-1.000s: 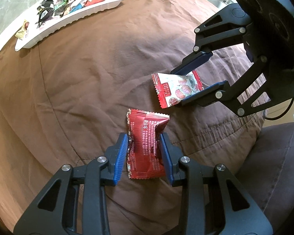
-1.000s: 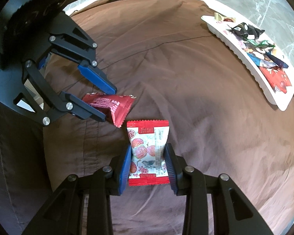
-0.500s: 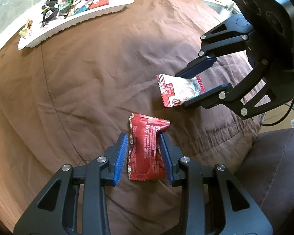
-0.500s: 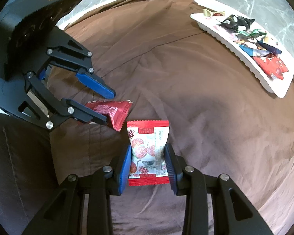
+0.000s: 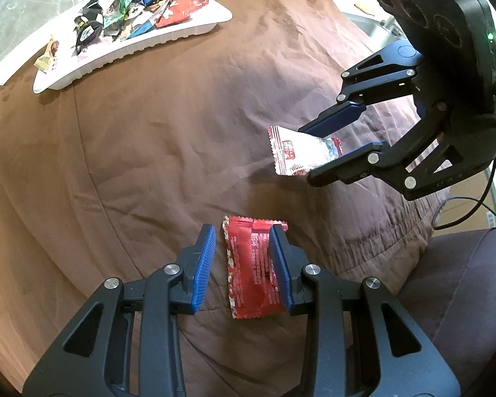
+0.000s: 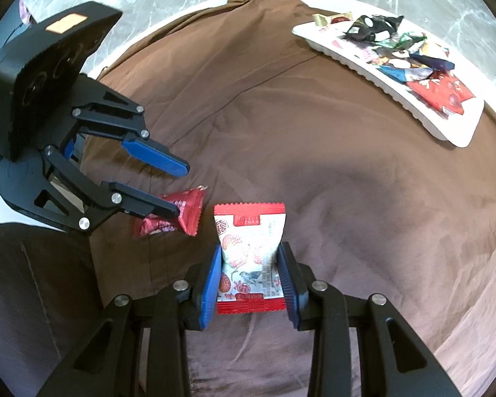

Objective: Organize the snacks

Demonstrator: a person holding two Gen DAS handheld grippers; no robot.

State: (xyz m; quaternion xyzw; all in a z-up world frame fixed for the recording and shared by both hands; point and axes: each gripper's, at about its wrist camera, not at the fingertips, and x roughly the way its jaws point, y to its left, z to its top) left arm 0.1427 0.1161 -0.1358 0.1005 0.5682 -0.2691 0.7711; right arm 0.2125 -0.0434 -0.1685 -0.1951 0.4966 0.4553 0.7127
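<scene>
A red snack packet (image 5: 252,266) lies on the brown cloth between the fingers of my left gripper (image 5: 244,266). The left jaws stand apart: the right pad touches the packet, the left pad has a gap. The packet also shows in the right wrist view (image 6: 172,215) under the left gripper (image 6: 177,192). My right gripper (image 6: 249,276) is shut on a white and red snack packet (image 6: 249,254) and holds it above the cloth. That packet also shows in the left wrist view (image 5: 301,154) in the right gripper (image 5: 317,152).
A white tray (image 5: 182,34) with several wrapped snacks stands at the far edge of the cloth; it also shows in the right wrist view (image 6: 423,112). A brown cloth (image 5: 148,132) covers the surface. A dark cushion (image 5: 463,281) lies at the right. Marble floor lies beyond.
My left gripper has opened slightly around the red packet. My right gripper has lifted the white and red packet higher off the cloth.
</scene>
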